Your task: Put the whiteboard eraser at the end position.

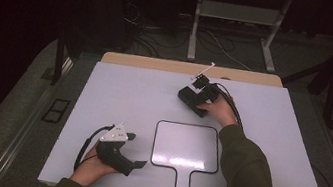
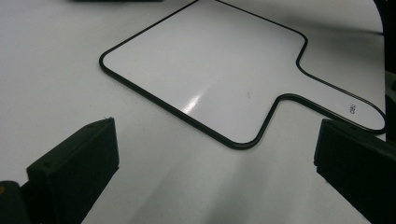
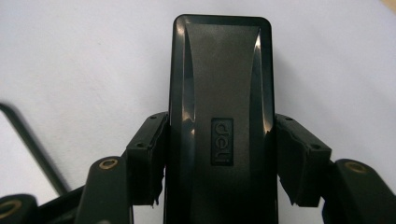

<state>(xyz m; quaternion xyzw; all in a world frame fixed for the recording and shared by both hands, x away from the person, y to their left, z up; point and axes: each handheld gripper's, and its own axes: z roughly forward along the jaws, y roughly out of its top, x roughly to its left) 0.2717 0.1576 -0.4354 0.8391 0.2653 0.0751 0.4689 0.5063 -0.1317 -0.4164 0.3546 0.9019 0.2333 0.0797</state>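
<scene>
Your right gripper (image 1: 189, 94) sits at the far side of the white table (image 1: 118, 96), right of centre. Its jaws are clamped on a black eraser (image 3: 219, 126), one pad on each long side. In the right gripper view the eraser runs straight out between the jaws, its top face up, with a small embossed label at mid-length. In the high view the eraser (image 1: 192, 100) lies low over the table; whether it touches the surface cannot be told.

Your left gripper (image 1: 137, 150) rests at the near left of the table, in your left hand (image 1: 92, 165), jaws spread wide with nothing between them. They point right, toward the whiteboard paddle (image 1: 186, 147).

The paddle lies flat at the near centre of the table, its handle toward the near edge. Its white face is bare, with a black rim. In the left gripper view the paddle (image 2: 219, 70) lies just beyond the open jaws, not touching them. Eraser and paddle are apart.
</scene>
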